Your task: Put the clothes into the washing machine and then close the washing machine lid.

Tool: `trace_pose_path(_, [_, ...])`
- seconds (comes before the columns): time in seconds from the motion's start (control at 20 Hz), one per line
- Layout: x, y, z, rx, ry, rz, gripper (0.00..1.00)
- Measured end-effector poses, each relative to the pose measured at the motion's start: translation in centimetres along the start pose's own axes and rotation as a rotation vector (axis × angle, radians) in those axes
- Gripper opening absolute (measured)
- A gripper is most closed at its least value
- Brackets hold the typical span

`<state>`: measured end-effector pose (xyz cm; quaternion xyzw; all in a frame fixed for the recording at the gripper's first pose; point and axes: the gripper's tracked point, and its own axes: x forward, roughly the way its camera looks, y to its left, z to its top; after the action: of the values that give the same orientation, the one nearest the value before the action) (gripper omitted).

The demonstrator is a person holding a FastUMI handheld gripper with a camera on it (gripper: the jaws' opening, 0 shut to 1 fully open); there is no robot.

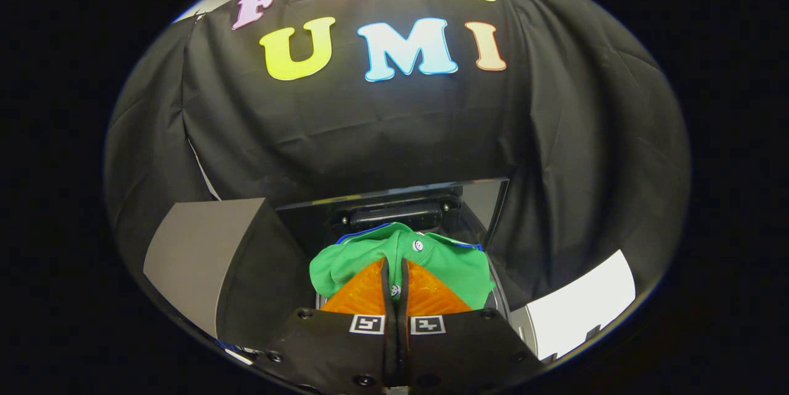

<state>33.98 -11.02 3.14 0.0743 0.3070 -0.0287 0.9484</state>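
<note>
A green garment (456, 265) with white buttons and a blue edge hangs bunched around my gripper (395, 268). Both fingers press together on a fold of its cloth, so the gripper is shut on it. Just beyond and below the garment stands the washing machine (493, 302), its dark lid (394, 207) raised upright behind the garment. The machine's opening is mostly hidden by the cloth and the fingers.
A grey panel (197, 253) stands to the left of the machine, and a white surface (582, 305) lies to its right. The black booth cloth (370, 130) hangs close behind the raised lid.
</note>
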Motion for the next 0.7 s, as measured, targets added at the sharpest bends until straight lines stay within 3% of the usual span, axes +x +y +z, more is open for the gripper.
trace_pose_path(0.7, [6.5, -0.6, -8.1, 0.088, 0.172, -0.032, 0.01])
